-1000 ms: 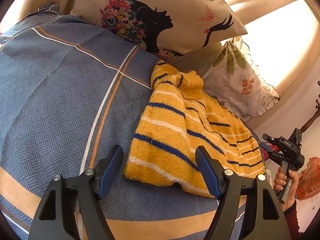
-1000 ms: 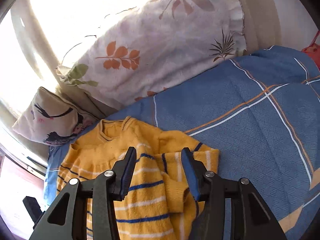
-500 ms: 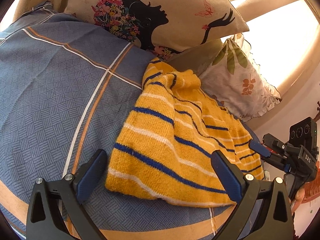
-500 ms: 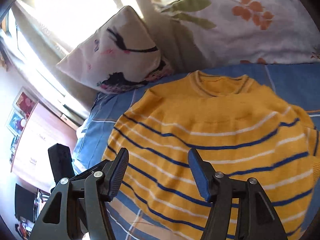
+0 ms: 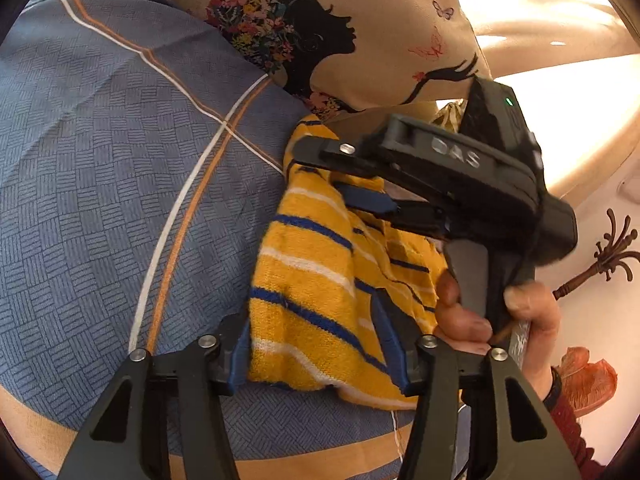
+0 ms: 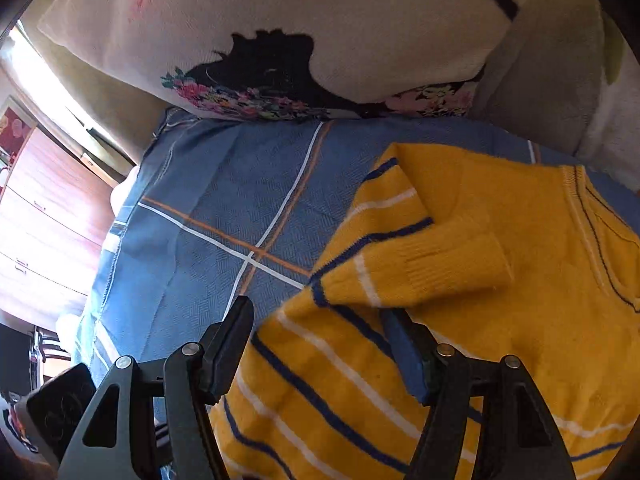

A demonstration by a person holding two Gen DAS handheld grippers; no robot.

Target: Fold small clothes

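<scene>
Yellow knit sweater (image 5: pixel 320 280), striped blue and white, lay on the blue checked bedsheet (image 5: pixel 120 180) near a printed pillow (image 5: pixel 340 32), one sleeve (image 6: pixel 432 264) already laid across its body. Left tool (image 5: pixel 320 364) straddled the hem corner, its jaws just narrowed, though whether the pads pressed the knit could not be judged. Right tool (image 6: pixel 324 352), jaws just widened and holding nothing, hung over the striped side edge. Pinching both layers squarely before lifting would likely give a straight crease.
</scene>
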